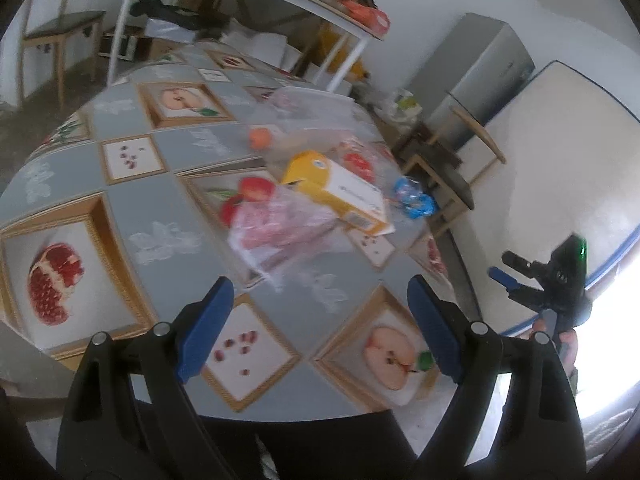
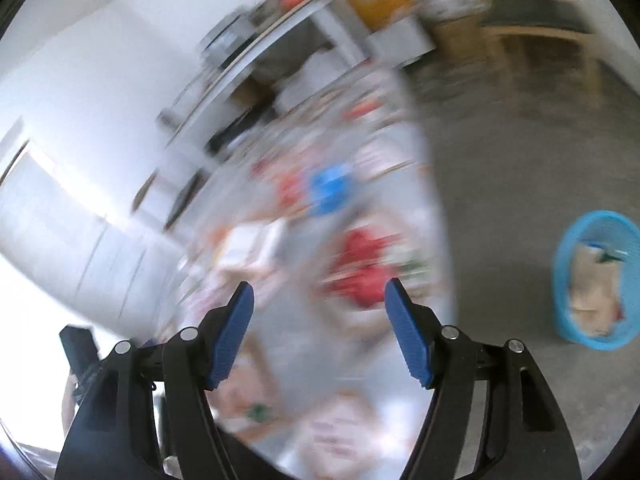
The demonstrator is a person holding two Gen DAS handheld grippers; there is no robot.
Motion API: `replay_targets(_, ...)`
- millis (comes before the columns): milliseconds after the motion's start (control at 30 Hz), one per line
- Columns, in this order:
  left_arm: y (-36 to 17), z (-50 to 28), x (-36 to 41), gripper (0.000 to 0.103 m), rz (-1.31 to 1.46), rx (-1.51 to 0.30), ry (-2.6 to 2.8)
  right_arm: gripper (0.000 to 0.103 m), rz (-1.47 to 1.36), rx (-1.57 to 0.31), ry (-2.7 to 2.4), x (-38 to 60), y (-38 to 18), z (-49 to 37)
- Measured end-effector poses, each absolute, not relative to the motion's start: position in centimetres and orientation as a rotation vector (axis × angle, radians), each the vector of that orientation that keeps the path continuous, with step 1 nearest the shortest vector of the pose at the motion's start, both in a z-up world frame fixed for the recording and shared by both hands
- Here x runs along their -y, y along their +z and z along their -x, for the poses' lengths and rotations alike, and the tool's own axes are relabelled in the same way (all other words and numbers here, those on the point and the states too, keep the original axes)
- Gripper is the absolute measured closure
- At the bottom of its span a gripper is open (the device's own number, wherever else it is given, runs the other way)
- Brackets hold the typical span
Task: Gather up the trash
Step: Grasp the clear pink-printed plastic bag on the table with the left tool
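Note:
In the left wrist view a heap of trash lies on the far right part of the fruit-patterned table (image 1: 168,176): a yellow and white carton (image 1: 344,192), a crumpled clear plastic bag (image 1: 280,232), a blue wrapper (image 1: 414,198) and an orange ball-like item (image 1: 260,138). My left gripper (image 1: 320,300) hangs open over the table's near end, nothing between its blue pads. The right gripper (image 1: 516,276) shows at the right edge, off the table. In the blurred right wrist view my right gripper (image 2: 320,308) is open and empty above the table, with the blue wrapper (image 2: 330,190) ahead.
A blue basket (image 2: 598,280) holding paper and wrappers stands on the grey floor right of the table. Wooden chairs (image 1: 448,168) stand beyond the table's right side, near a mattress (image 1: 552,184) leaning on the wall. A white shelf (image 1: 248,8) with boxes is behind.

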State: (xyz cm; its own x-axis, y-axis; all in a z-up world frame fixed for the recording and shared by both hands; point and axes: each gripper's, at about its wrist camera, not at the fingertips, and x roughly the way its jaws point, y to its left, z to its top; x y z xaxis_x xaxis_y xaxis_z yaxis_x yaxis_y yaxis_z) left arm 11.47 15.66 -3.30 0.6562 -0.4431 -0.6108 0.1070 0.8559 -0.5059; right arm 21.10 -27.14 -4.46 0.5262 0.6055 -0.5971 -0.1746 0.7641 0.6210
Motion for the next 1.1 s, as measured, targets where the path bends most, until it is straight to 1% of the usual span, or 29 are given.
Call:
replay_targets(167, -4.0, -11.5, -18.3, 0.020, 0.539, -0.766, -0.309, 0.037, -0.501, -1.040, 0.624, 16.6, -5.8, -22.8)
replay_targets(200, -3.9, -12.0, -19.0, 0.023, 0.545, -0.747, -0.301, 0.037, -0.500, -1.052, 0.628, 15.4, -6.0, -23.0)
replay_targets(267, -3.6, -13.7, -20.1, 0.027, 0.551, -0.734, -0.270, 0.037, -0.508, -1.075, 0.631, 13.5, -6.3, -23.4)
replay_targets(333, -3.6, -15.8, -20.8, 0.031, 0.565, -0.761, -0.259, 0.037, -0.501, -1.093, 0.608, 12.4, -6.7, -23.8)
replay_targets(367, -3.8, -17.0, -21.0, 0.038, 0.571, -0.783, -0.252, 0.037, -0.495, -1.101, 0.587, 11.8, -6.8, -24.4)
replay_targets(433, -4.6, -19.6, -20.8, 0.040, 0.564, -0.827, -0.269, 0.038, -0.496, -1.116, 0.560, 11.3, -7.3, -24.9)
replay_targets(500, -5.5, -21.3, -20.1, 0.053, 0.534, -0.879, -0.268, 0.043, -0.513, -1.140, 0.528, 10.9, -8.0, -25.6)
replay_targets(533, -6.2, -22.1, -19.5, 0.056, 0.524, -0.915, -0.280, 0.045, -0.523, -1.146, 0.516, 10.7, -8.4, -25.9)
replay_targets(600, -7.0, -22.4, -18.6, 0.076, 0.517, -0.951, -0.307, 0.051, -0.538, -1.153, 0.496, 10.7, -9.1, -26.5)
replay_targets(633, -7.3, -22.3, -18.2, 0.078, 0.514, -0.960, -0.329, 0.054, -0.545, -1.156, 0.491, 10.7, -9.4, -26.7)
replay_targets(667, -7.6, -22.0, -17.9, 0.083, 0.512, -0.963, -0.345, 0.060, -0.554, -1.163, 0.489, 10.7, -9.8, -26.8)
replay_targets(700, -7.8, -21.7, -17.7, 0.088, 0.516, -0.968, -0.361, 0.063, -0.564, -1.172, 0.489, 10.7, -10.1, -26.8)
replay_targets(767, -8.0, -20.7, -17.4, 0.088, 0.533, -0.977, -0.390, 0.079, -0.587, -1.194, 0.513, 10.8, -10.8, -26.7)
replay_targets(800, -8.2, -19.9, -17.2, 0.088, 0.541, -0.987, -0.405, 0.082, -0.585, -1.202, 0.526, 10.7, -11.0, -26.6)
replay_targets(833, -8.1, -19.3, -17.0, 0.088, 0.542, -0.994, -0.416, 0.088, -0.579, -1.205, 0.533, 10.7, -11.1, -26.4)
replay_targets(900, -8.0, -18.0, -16.6, 0.088, 0.547, -1.002, -0.444, 0.094, -0.566, -1.212, 0.567, 10.5, -11.4, -25.6)
replay_targets(933, -7.9, -17.1, -16.4, 0.088, 0.551, -1.006, -0.462, 0.096, -0.564, -1.216, 0.575, 10.4, -11.6, -25.3)
replay_targets(1100, -7.8, -13.0, -15.7, 0.087, 0.562, -1.021, -0.531, 0.096, -0.548, -1.261, 0.662, 10.4, -12.1, -22.7)
